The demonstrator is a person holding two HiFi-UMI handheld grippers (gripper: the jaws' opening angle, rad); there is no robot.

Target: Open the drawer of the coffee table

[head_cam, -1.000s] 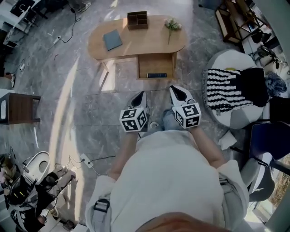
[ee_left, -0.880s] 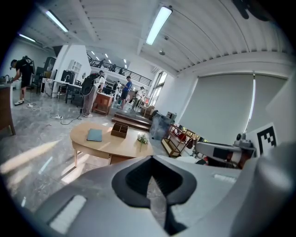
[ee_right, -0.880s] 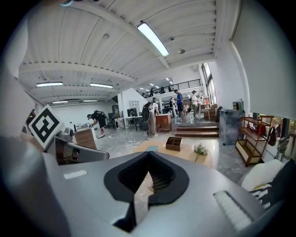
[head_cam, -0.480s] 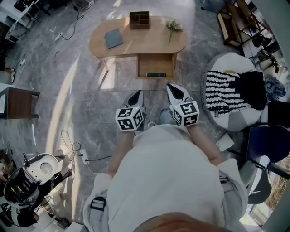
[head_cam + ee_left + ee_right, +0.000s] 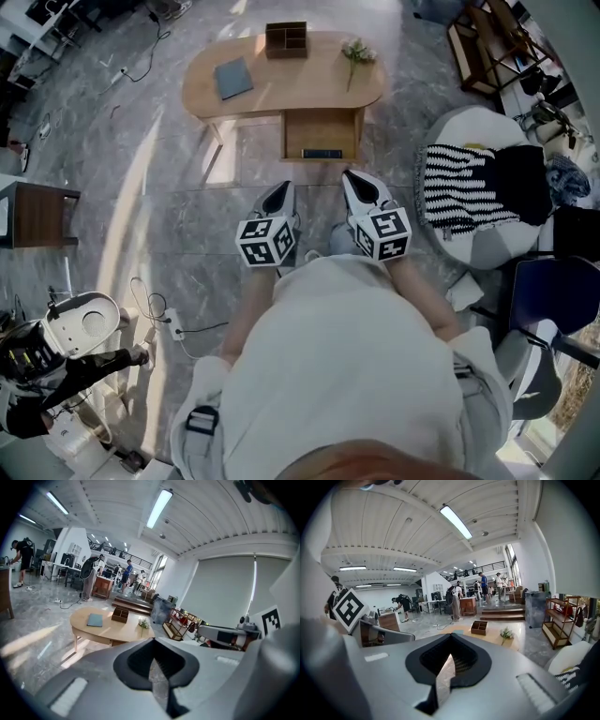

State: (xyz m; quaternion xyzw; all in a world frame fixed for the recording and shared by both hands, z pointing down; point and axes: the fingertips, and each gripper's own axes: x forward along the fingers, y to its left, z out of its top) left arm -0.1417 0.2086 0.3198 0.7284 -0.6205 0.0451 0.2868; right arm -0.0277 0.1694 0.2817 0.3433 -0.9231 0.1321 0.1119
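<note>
While open toward the person (image 5: pixel 347 375), drawer (image 5: pixel 322 134) under crosswise-long coffee table (image 5: pixel 291 82).

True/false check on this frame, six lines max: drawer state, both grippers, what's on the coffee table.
The drawer of the coffee table stands pulled out. True.
The left gripper grips the drawer front. False: it is shut on nothing, well short of the table.
The right gripper is shut and empty. True.
The drawer is empty. False: a dark flat thing lies near its front edge.
A blue book lies on the table top. True.
The flowers stand in the wooden box. False: they lie on the table top, apart from the box.
</note>
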